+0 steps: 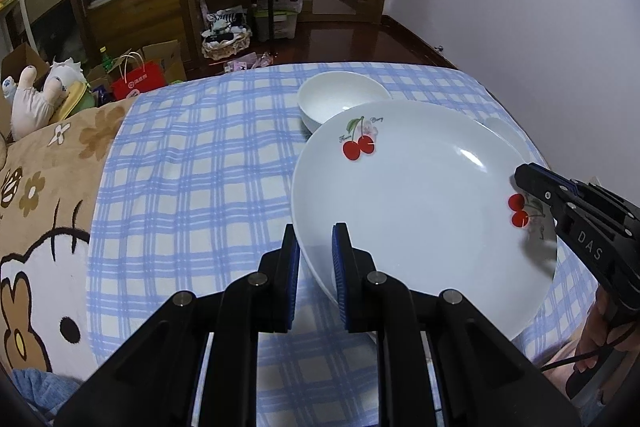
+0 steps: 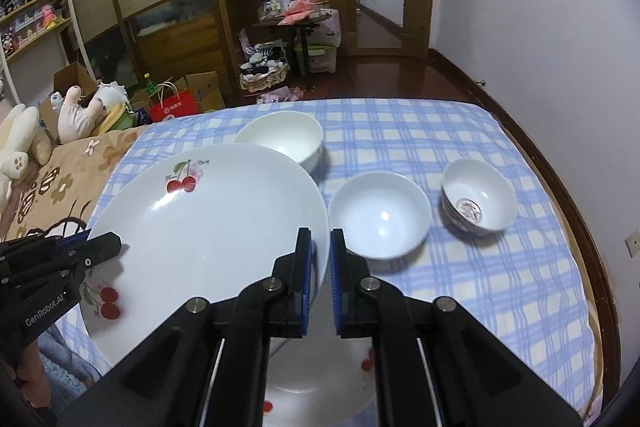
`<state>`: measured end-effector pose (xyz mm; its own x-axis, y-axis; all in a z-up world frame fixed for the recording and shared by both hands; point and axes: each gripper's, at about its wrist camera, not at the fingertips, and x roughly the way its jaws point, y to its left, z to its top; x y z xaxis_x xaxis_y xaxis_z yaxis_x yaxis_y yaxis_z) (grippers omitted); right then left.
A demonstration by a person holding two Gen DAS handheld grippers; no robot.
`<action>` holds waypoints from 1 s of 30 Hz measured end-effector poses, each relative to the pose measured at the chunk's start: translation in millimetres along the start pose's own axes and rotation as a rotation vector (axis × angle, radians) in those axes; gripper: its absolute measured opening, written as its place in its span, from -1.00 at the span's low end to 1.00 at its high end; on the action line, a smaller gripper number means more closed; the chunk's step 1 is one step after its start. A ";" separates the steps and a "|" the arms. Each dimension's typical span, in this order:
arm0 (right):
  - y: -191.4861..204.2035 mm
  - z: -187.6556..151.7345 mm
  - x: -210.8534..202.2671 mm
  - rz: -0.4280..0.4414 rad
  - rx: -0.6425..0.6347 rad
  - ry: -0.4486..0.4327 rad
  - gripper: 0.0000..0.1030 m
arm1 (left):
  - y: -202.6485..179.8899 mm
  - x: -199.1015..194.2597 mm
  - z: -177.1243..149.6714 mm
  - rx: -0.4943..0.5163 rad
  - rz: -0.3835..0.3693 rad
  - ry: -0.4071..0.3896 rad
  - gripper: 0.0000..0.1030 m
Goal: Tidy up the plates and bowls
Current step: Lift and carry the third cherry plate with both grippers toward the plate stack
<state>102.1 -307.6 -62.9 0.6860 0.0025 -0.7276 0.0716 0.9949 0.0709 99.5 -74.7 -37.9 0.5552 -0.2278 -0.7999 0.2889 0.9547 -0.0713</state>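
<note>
Plate (image 2: 208, 223) with cherry print is clamped by both tools: left gripper (image 1: 316, 255) pinches its near-left rim, right gripper (image 2: 320, 259) its right rim. It sits raised over the checked cloth (image 2: 480, 287), beside three bowls (image 2: 380, 215).

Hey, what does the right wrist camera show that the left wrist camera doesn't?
Only the right wrist view shows the patterned bowl with a label inside, the whole plain white bowl beside it, and a second cherry plate lying under the held one.

Only the left wrist view shows the Hello Kitty blanket.

Both show the big cherry plate gripped at opposite rims by the left gripper and right gripper, the white bowl behind it, and the blue checked cloth.
</note>
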 end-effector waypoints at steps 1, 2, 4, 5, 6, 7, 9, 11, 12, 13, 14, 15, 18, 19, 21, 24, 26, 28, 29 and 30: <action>-1.0 -2.6 -1.4 -0.001 0.005 0.001 -0.81 | -2.1 0.0 -2.3 0.004 0.000 -0.002 -0.69; -2.9 -6.4 -3.4 -0.003 0.012 0.001 -0.81 | -3.7 0.3 -4.0 0.008 0.000 -0.001 -0.69; -7.5 -13.4 -7.7 -0.007 0.022 0.005 -0.81 | -6.9 1.8 -7.8 0.010 -0.010 0.002 -0.69; -9.1 -17.3 -10.1 -0.011 0.024 0.007 -0.81 | -8.4 3.3 -9.5 0.013 -0.014 0.008 -0.69; -10.7 -19.6 -11.3 -0.014 0.026 0.008 -0.81 | -10.4 4.4 -11.2 0.017 -0.021 0.012 -0.69; -13.4 -23.1 -13.1 -0.020 0.030 0.010 -0.81 | -12.8 5.2 -12.6 0.022 -0.027 0.015 -0.69; -17.7 -27.2 -15.3 -0.025 0.041 0.011 -0.81 | -16.5 6.1 -14.7 0.032 -0.034 0.018 -0.69; -21.5 -31.7 -16.6 -0.029 0.053 0.014 -0.81 | -21.0 6.7 -16.7 0.046 -0.036 0.018 -0.69; -23.5 -33.9 -16.7 -0.030 0.061 0.015 -0.81 | -23.1 7.5 -17.8 0.052 -0.038 0.021 -0.69; -25.6 -36.3 -16.7 -0.033 0.065 0.018 -0.81 | -24.0 8.4 -18.4 0.052 -0.041 0.023 -0.69; -26.4 -37.8 -16.3 -0.033 0.068 0.020 -0.81 | -24.8 10.3 -19.6 0.051 -0.047 0.030 -0.69; -27.9 -39.8 -16.3 -0.033 0.071 0.023 -0.81 | -25.5 11.8 -20.7 0.049 -0.050 0.035 -0.69; -30.1 -43.4 -14.1 -0.028 0.076 0.037 -0.81 | -27.7 17.2 -25.0 0.051 -0.049 0.053 -0.69; -30.8 -45.1 -12.6 -0.029 0.075 0.042 -0.81 | -28.3 19.1 -25.7 0.052 -0.048 0.058 -0.69; -33.1 -48.8 -9.2 -0.029 0.082 0.048 -0.81 | -29.7 23.2 -27.7 0.056 -0.049 0.069 -0.69; -36.6 -53.9 -4.1 -0.021 0.098 0.058 -0.81 | -32.0 27.6 -30.6 0.064 -0.044 0.081 -0.69; -37.6 -57.1 -0.8 -0.021 0.101 0.065 -0.81 | -33.2 31.5 -32.3 0.069 -0.039 0.089 -0.69; -39.3 -60.0 2.9 -0.017 0.107 0.073 -0.81 | -35.2 34.8 -33.2 0.075 -0.035 0.098 -0.69; -40.8 -61.3 4.8 -0.013 0.112 0.077 -0.81 | -35.5 36.4 -33.6 0.077 -0.035 0.101 -0.69; -42.6 -63.2 6.8 -0.007 0.119 0.081 -0.81 | -35.7 38.5 -34.3 0.077 -0.036 0.108 -0.69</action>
<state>57.9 -343.6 -114.0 0.6249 0.0081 -0.7806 0.1648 0.9760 0.1421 83.8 -111.0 -86.6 0.4578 -0.2358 -0.8572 0.3685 0.9278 -0.0584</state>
